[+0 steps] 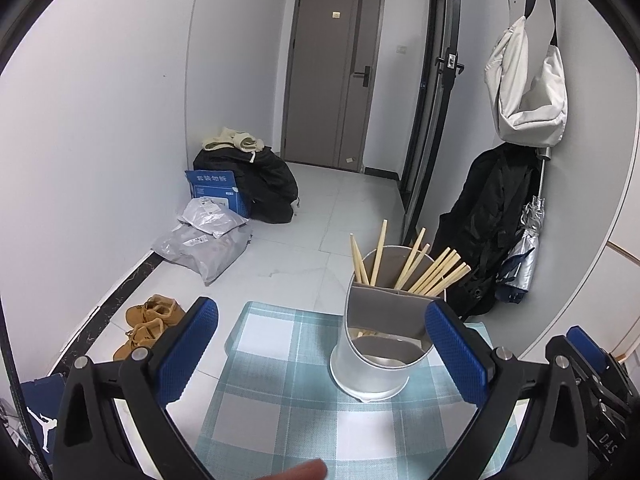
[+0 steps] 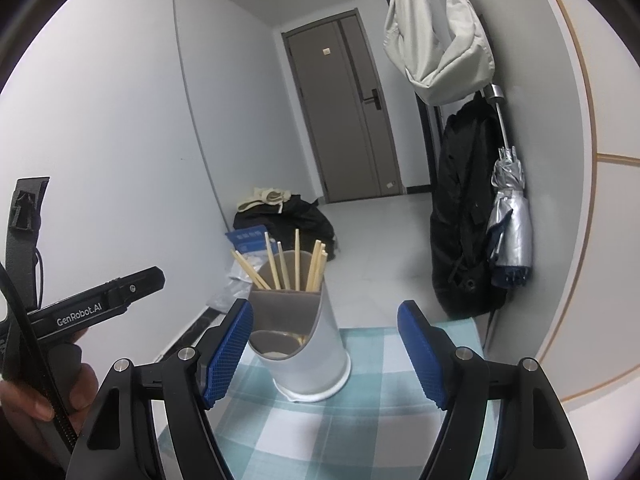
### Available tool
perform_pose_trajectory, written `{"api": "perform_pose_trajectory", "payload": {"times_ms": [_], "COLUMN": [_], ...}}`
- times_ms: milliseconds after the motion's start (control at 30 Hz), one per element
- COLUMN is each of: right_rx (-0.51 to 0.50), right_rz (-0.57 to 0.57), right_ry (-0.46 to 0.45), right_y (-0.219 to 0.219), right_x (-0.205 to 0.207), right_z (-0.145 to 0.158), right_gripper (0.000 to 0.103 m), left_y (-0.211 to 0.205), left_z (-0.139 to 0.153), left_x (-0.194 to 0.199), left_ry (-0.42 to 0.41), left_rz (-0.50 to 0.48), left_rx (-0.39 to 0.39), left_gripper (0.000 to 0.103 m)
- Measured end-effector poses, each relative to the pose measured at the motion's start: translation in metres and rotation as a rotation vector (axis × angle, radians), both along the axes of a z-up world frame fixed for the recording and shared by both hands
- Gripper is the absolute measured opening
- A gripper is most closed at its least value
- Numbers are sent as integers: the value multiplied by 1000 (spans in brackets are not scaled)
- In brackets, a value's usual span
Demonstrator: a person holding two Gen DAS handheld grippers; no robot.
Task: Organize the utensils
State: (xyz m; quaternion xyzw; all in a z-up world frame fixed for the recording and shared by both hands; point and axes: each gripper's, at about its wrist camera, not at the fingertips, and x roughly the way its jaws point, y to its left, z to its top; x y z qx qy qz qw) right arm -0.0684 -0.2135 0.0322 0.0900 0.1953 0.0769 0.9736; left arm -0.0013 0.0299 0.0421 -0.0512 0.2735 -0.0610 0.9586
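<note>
holder (image 1: 372, 360) upright on checked surface (image 1: 280, 420), chopsticks (image 1: 424, 270) standing in its rear compartment, so sorting looks done | left hand-held gripper (image 1: 322, 350) spread, empty, near holder | right hand-held gripper (image 2: 326, 354) spread, empty, holder just ahead

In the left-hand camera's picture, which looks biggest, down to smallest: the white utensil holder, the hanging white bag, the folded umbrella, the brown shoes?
As they look:
1. white bag
2. utensil holder, almost as large, but much nearer the camera, so really uncertain
3. umbrella
4. brown shoes, about alike with the umbrella
</note>
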Motion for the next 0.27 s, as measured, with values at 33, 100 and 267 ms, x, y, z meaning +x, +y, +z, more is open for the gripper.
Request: {"api": "perform_pose_trajectory", "payload": {"times_ms": [33,100,267], "right_rx": [0,-2,-8], "right_rz": [-1,-3,-5], "right_ry": [3,10,35], "right_y": [0,0,2], "right_x": [1,2,7], "right_z": [-1,-3,-11], "right_gripper": [75,75,75], "left_y": [0,1,5], "left_z": [-1,-2,-8], "left_x": [0,1,5], "left_ry": [1,3,18], "left_rz": [-2,-4,-5], "left_rx": [-2,-9,-27], "left_gripper": [102,102,102]}}
